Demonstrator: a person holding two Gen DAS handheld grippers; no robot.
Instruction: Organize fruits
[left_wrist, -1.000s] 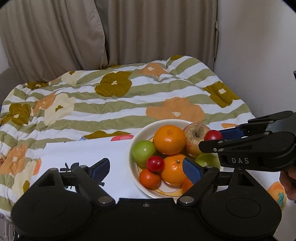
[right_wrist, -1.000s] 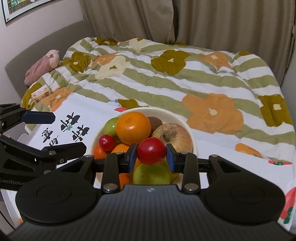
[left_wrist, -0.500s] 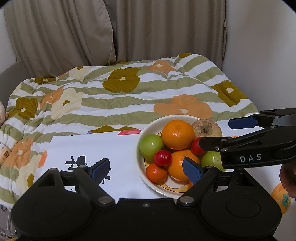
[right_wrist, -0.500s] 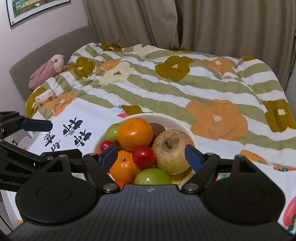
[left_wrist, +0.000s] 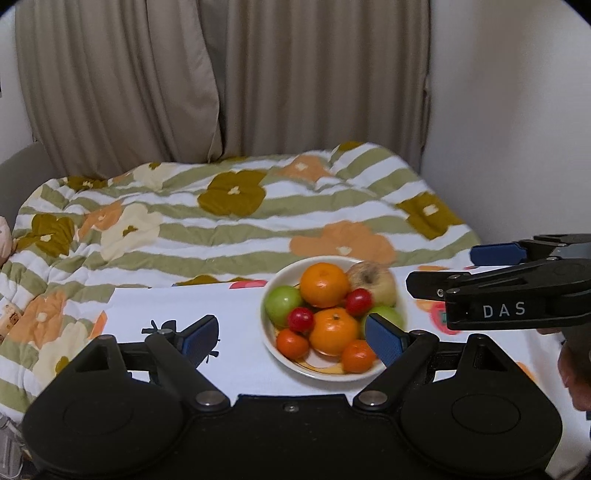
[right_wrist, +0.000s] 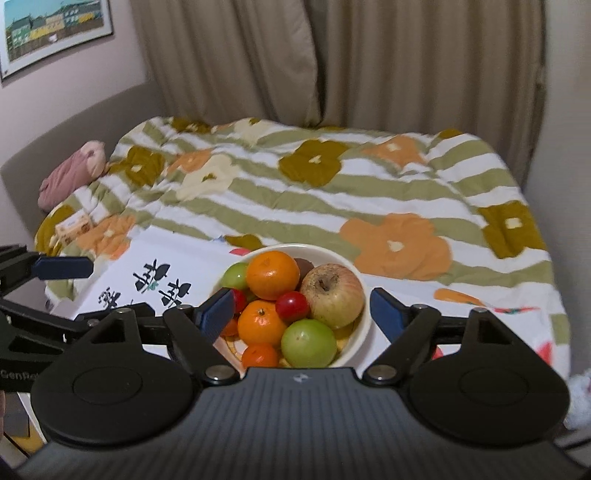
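The round white ceramic bowl (right_wrist: 364, 314) sits on a white printed cloth (left_wrist: 236, 306) spread over the green-striped flowered quilt (left_wrist: 236, 221), and it holds all the fruit in view. In the right wrist view a large glossy orange (right_wrist: 272, 275) lies at twelve o'clock in the pile, a yellowish-red apple (right_wrist: 332, 295) at two, a round green fruit (right_wrist: 308, 343) at five, a smaller orange (right_wrist: 262, 323) at the centre and a small red round fruit (right_wrist: 292, 305) just right of it, resting against the apple.

The right gripper (right_wrist: 303, 312) has its jaws opening, now very wide, with nothing pressed between the pads. The left gripper (left_wrist: 291, 338) is also opening slightly and stands wide and empty, the bowl's near rim between its fingers.

The step in hand looks like drawing back from the filled bowl. To do it well, lift both tongs straight up and away, keeping the pads clear of the rim and of the loosely stacked top fruit, which could roll.
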